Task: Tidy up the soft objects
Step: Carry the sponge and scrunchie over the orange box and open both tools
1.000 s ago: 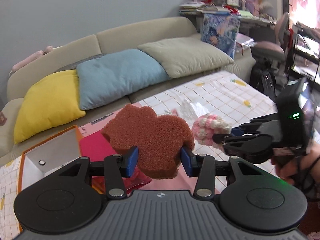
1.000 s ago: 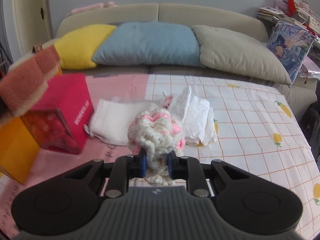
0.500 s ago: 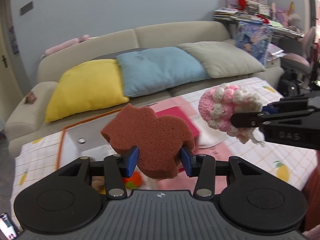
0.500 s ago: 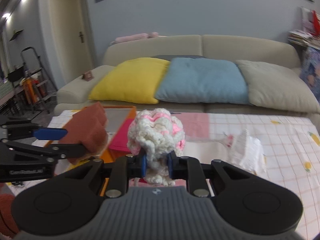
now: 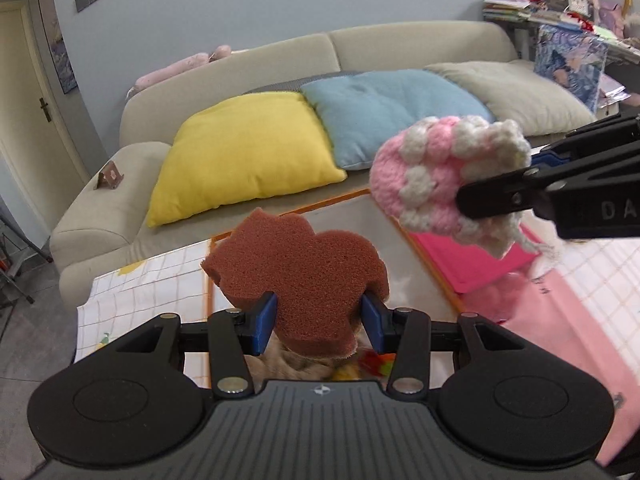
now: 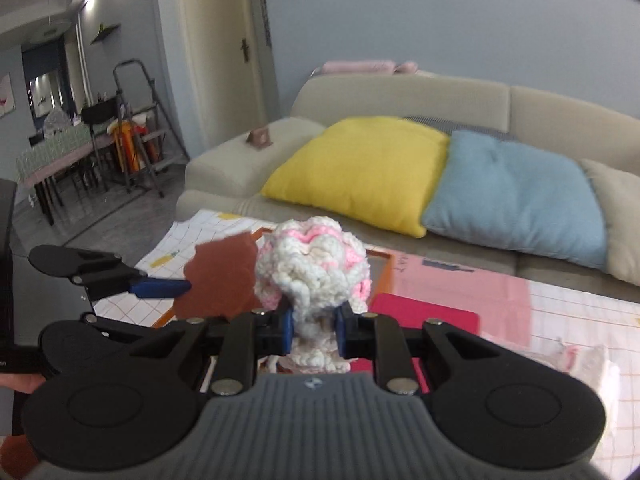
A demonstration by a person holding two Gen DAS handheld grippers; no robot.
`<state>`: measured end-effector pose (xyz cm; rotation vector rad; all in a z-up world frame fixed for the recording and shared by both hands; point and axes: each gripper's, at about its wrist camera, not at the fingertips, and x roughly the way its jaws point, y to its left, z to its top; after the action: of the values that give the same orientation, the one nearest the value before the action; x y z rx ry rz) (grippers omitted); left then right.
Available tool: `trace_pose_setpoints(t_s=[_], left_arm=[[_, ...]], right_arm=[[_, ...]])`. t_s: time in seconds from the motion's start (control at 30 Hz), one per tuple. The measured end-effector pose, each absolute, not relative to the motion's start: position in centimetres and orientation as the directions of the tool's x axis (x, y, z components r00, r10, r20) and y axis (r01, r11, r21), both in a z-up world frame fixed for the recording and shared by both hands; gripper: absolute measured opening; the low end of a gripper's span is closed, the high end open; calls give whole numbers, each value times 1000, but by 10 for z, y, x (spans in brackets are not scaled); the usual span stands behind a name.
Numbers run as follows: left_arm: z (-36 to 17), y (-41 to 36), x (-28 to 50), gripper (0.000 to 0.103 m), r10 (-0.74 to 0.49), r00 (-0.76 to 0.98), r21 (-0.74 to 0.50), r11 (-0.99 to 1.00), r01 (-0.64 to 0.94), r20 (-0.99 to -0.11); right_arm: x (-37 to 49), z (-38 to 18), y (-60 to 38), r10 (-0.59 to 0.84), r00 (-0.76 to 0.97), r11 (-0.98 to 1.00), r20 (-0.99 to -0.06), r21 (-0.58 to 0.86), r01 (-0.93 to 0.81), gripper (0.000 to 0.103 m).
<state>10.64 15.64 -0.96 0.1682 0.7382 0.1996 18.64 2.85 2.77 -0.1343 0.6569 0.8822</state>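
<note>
Currently left tool (image 5: 318, 322) clamps the brown sponge (image 5: 298, 280) by its lower edges, held in the air over the orange-rimmed box (image 5: 344, 200). To its right, right tool (image 6: 312, 330) pinches the pink-and-white crochet piece (image 6: 312, 264) narrow, also airborne, above the pink lid (image 5: 472, 258) on the checked surface (image 5: 132, 288).

A porous, matt brown foam sponge (image 5: 298, 280) is seen. The pink-and-white ball (image 6: 312, 268) is made of knobbly crocheted yarn. Both tools are formed of matt black plastic with blue pads (image 5: 264, 322). The tabletop (image 5: 580, 320) is covered by smooth printed cloth.
</note>
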Motion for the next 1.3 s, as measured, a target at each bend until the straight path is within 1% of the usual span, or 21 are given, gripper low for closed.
trace_pose_setpoints(t_s=[0.1, 0.2, 0.3, 0.43, 0.6, 0.77, 0.87, 0.93, 1.07, 1.13, 1.2, 1.27, 1.3], left_arm=[[-17, 173, 120, 52, 226, 711, 213, 971, -109, -666], [-30, 191, 140, 52, 166, 675, 160, 985, -71, -719], [-41, 204, 158, 52, 125, 652, 129, 991, -43, -748], [-55, 206, 175, 52, 141, 635, 185, 983, 4, -760], [-69, 220, 192, 52, 136, 624, 151, 988, -29, -770], [-83, 218, 202, 52, 218, 598, 220, 973, -71, -771], [-85, 222, 201, 56, 192, 596, 170, 981, -95, -780], [-84, 225, 199, 60, 187, 607, 156, 982, -104, -772], [-81, 225, 195, 65, 205, 613, 174, 979, -111, -763], [-79, 224, 195, 73, 191, 615, 166, 981, -98, -765], [-77, 223, 195, 74, 183, 618, 162, 983, -90, -764], [-73, 220, 193, 75, 191, 625, 174, 981, -89, -757], [-71, 218, 192, 78, 195, 631, 178, 980, -92, -750]], right_arm=[[202, 21, 55, 664, 426, 634, -615, 160, -757, 18], [223, 10, 81, 641, 392, 630, -659, 160, -760, 19], [241, -6, 106, 602, 384, 641, -700, 137, -755, 19], [256, -24, 124, 551, 403, 656, -730, 80, -751, 19], [273, -41, 141, 510, 420, 650, -751, 17, -760, 20], [287, -56, 154, 455, 430, 664, -780, -25, -747, 21], [291, -65, 157, 448, 430, 660, -784, -34, -750, 23], [291, -69, 157, 445, 442, 661, -779, -48, -749, 27], [292, -72, 156, 435, 449, 664, -781, -59, -745, 32], [292, -72, 155, 436, 450, 668, -779, -56, -742, 38], [290, -71, 153, 445, 458, 672, -770, -51, -739, 43], [290, -70, 152, 445, 458, 678, -770, -45, -734, 44], [290, -69, 151, 444, 459, 681, -770, -42, -731, 44]])
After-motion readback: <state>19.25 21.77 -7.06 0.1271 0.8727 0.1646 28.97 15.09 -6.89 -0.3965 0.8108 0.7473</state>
